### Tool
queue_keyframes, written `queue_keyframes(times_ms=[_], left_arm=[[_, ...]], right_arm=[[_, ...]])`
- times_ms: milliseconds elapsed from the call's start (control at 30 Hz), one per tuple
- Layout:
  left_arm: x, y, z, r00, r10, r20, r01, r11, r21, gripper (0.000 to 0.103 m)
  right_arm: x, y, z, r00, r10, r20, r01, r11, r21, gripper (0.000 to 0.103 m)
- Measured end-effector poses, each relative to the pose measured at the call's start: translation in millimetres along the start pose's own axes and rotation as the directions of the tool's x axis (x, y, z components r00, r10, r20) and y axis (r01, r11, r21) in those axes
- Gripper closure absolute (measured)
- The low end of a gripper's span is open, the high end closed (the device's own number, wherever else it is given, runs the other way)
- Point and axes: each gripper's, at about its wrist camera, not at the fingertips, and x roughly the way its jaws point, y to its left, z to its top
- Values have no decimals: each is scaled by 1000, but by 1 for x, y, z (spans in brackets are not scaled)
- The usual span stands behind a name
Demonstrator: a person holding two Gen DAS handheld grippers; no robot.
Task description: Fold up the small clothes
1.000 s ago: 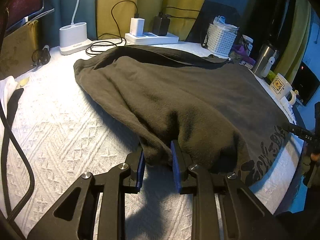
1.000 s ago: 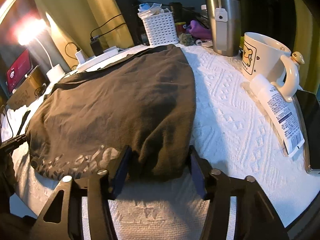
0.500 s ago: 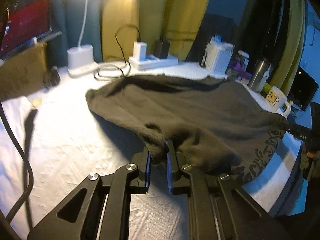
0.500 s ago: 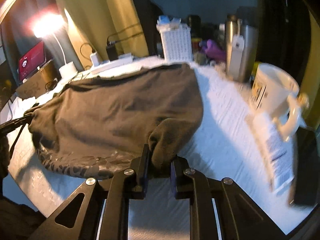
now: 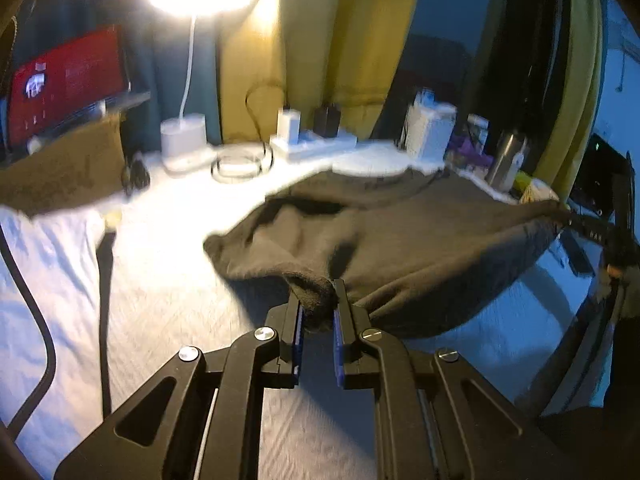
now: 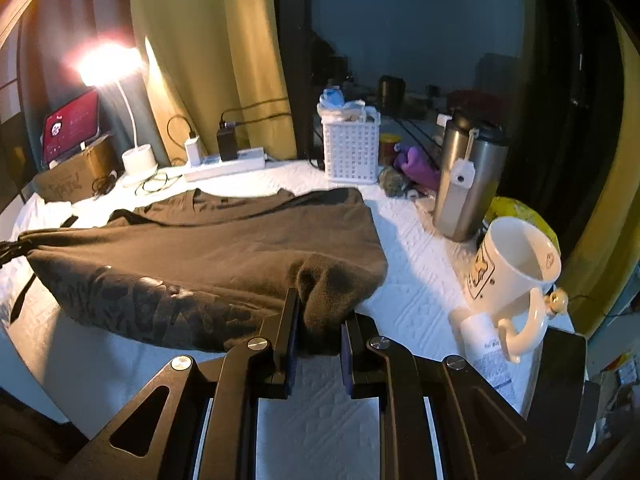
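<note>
Left gripper (image 5: 317,304): jaws narrow, clamped on a bunched corner of the dark garment (image 5: 400,240). Right gripper (image 6: 316,320): jaws narrow, pinching the opposite near corner of the same garment (image 6: 208,248).

Garment lies across the white textured cloth (image 6: 416,280); near hem is raised off the surface between the two grippers, printed lettering visible on its underside at 9 o'clock of the right gripper. Far edge rests on the cloth.

Right wrist view: cream mug (image 6: 516,276) at 3 o'clock, steel tumbler (image 6: 468,184) at 1 o'clock, white basket (image 6: 352,148) at 12 o'clock, power strip (image 6: 224,164) and lit lamp (image 6: 108,64) at 10–11 o'clock. Left wrist view blurred.
</note>
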Motion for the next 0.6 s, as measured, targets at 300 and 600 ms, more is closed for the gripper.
queue_keyframes(times_ms=[300,600], left_arm=[[33,15,-55,982,9,-187,-22,998,-66,92],[20,46,-51,976,137,-169,-154,984,-90,92]], right_arm=[[49,-18,-77,983,-1,-182,18,996,90,86],[38,-15,-78,979,-83,-184,95,994,58,76]])
